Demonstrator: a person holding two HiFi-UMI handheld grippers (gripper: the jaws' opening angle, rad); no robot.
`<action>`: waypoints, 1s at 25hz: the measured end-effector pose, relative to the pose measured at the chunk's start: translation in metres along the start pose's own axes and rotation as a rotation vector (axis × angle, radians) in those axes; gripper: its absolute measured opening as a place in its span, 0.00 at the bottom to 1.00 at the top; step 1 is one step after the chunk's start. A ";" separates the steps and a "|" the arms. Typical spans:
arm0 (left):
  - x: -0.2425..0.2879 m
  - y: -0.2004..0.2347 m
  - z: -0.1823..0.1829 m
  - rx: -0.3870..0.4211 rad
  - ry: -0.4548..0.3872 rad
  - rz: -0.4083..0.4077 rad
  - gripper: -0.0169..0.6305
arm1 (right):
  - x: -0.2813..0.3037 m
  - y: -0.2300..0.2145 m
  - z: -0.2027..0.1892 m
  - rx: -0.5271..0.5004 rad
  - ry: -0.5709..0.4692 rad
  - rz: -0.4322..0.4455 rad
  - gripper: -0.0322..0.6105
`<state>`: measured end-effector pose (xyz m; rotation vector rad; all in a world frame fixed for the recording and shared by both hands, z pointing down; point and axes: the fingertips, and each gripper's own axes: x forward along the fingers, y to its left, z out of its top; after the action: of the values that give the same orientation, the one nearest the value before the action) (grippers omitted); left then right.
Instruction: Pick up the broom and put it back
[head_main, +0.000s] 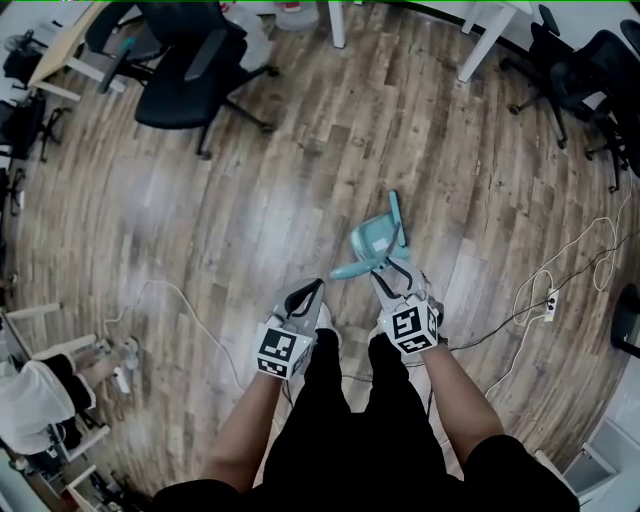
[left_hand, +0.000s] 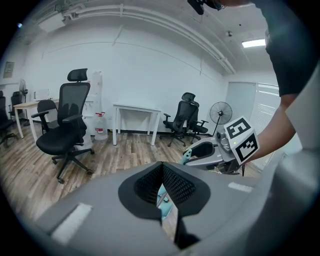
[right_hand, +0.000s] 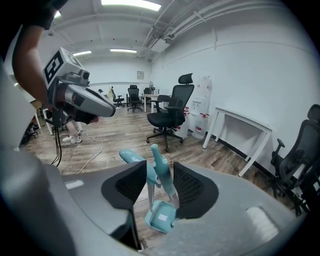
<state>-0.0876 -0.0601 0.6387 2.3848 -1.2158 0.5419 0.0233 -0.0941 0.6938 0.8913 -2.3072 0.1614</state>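
Teal broom (head_main: 374, 242), black office chairs (head_main: 185, 95)

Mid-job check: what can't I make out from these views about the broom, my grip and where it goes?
Bristles of the teal plastic broom-and-dustpan set: in the right gripper view the lower end is cut off by the gripper's body; the head view foreshortens it.
Right gripper pad contact: which handle is pinched is unclear.
Storage spot: none recognisable in any view.
Left gripper: jaws together, only a teal sliver shows behind.
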 end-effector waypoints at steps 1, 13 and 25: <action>0.001 0.000 0.000 -0.003 -0.004 -0.002 0.05 | 0.001 0.001 0.000 -0.014 0.002 0.001 0.32; 0.000 -0.001 -0.009 -0.025 0.020 -0.008 0.05 | 0.007 -0.003 -0.005 -0.079 0.027 -0.001 0.22; 0.003 -0.007 -0.016 -0.035 0.015 -0.015 0.05 | -0.007 -0.027 -0.009 -0.074 0.013 -0.094 0.20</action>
<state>-0.0820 -0.0502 0.6524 2.3549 -1.1909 0.5288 0.0491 -0.1083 0.6935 0.9555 -2.2390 0.0418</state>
